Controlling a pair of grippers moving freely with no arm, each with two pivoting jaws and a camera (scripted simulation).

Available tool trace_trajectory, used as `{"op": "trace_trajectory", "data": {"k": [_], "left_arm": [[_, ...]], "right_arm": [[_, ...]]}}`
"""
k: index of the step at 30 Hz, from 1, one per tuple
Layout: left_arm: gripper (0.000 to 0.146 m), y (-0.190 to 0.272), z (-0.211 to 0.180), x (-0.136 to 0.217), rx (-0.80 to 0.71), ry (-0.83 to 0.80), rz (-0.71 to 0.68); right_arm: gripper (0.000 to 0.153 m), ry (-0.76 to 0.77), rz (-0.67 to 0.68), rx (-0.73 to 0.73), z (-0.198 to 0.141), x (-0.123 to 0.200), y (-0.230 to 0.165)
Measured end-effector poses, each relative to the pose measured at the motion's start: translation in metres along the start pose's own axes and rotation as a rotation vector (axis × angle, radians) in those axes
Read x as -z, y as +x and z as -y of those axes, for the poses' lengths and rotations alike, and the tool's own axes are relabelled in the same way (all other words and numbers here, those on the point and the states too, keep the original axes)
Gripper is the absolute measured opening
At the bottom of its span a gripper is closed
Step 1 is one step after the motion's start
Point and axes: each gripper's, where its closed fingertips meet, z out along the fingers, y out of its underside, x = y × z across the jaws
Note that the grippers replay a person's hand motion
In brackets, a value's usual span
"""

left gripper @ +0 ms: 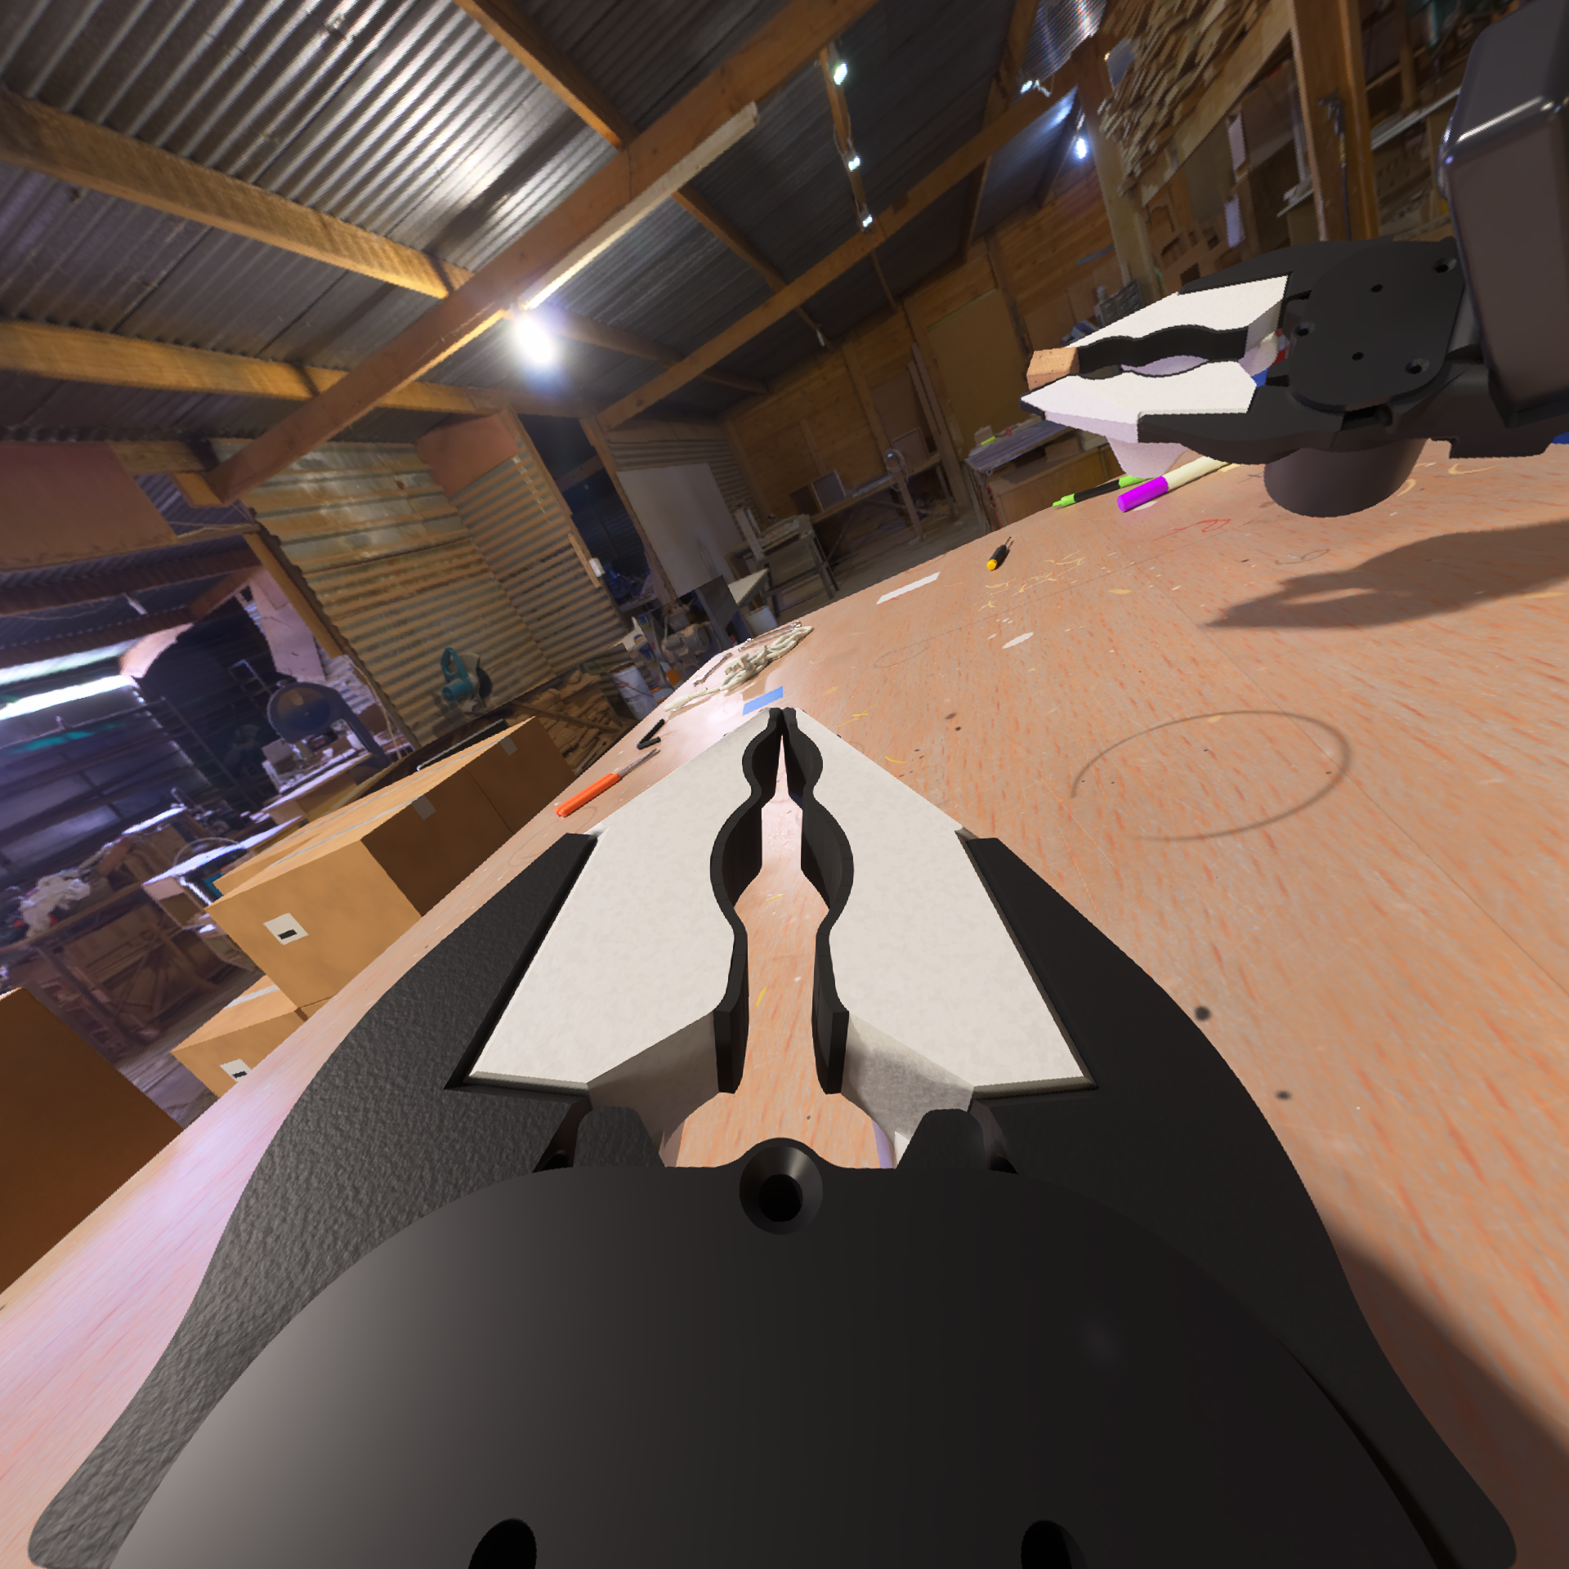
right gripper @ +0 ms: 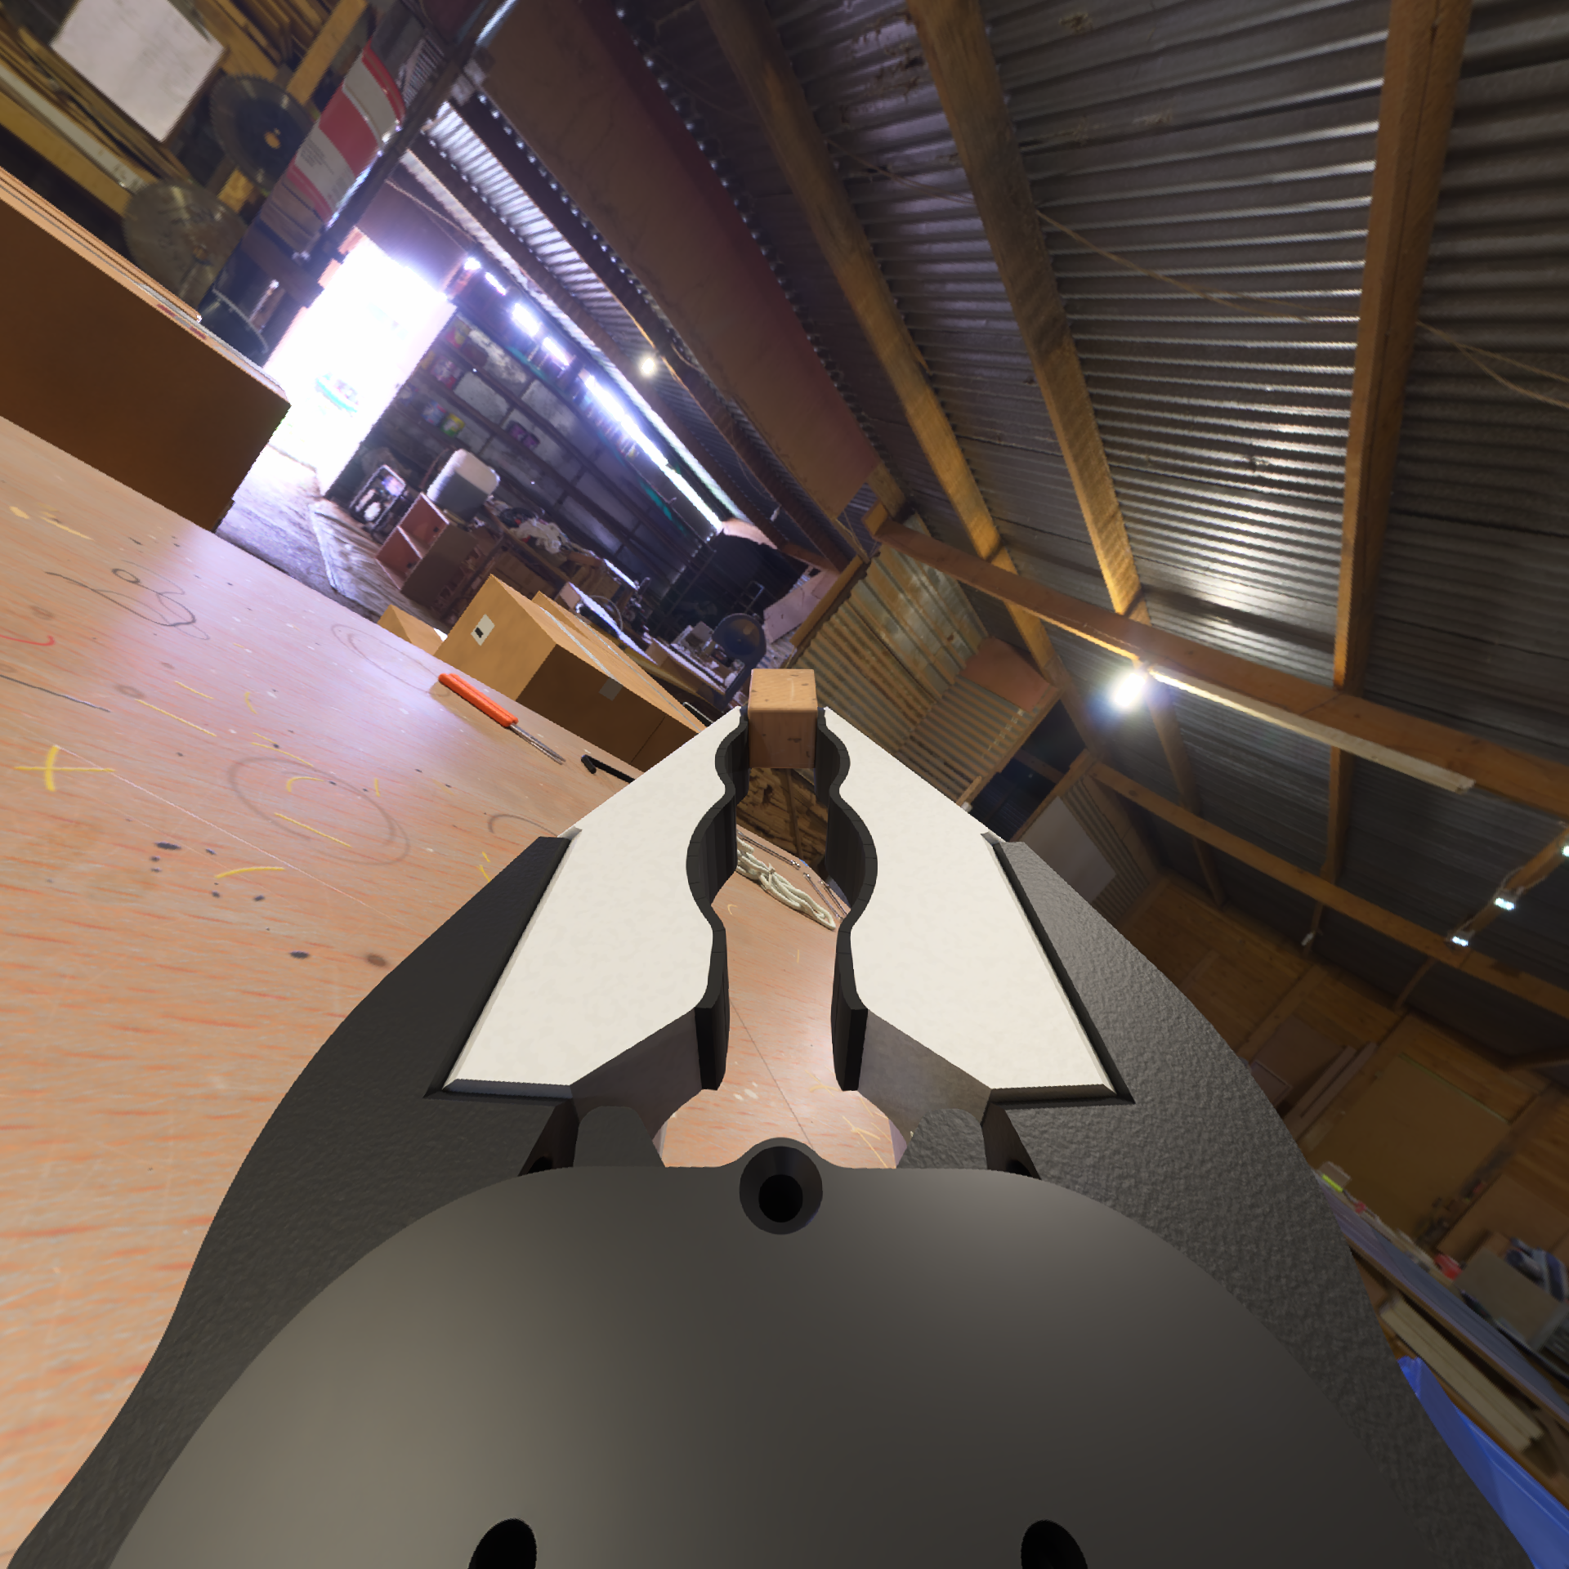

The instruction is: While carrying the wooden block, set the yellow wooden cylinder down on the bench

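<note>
Wooden block (right gripper: 782, 718), small and light brown, sits clamped between the fingertips of the right gripper (right gripper: 782, 730), raised well above the plywood desk (right gripper: 170, 891). Left gripper (left gripper: 782, 722) hovers low over the desk, its fingers pressed together and holding nothing. Yellow wooden cylinder is not visible. An orange-handled tool (right gripper: 477, 700) lies near the desk edge.
</note>
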Motion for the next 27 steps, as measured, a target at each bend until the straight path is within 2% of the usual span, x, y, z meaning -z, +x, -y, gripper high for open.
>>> {"op": "trace_trajectory", "data": {"k": [8, 18, 27], "left_arm": [[0.0, 0.003, -0.001, -0.002, -0.004, 0.006, -0.015], [0.0, 0.006, 0.003, -0.001, 0.001, 0.031, -0.036], [0.0, 0.004, 0.004, -0.001, 0.037, 0.046, -0.043]], "right_arm": [[0.013, -0.019, 0.035, 0.044, -0.005, -0.003, -0.011], [0.013, -0.115, -0.077, -0.036, -0.031, 0.001, 0.011], [0.013, -0.19, -0.051, -0.014, -0.048, 0.001, 0.001]]}}
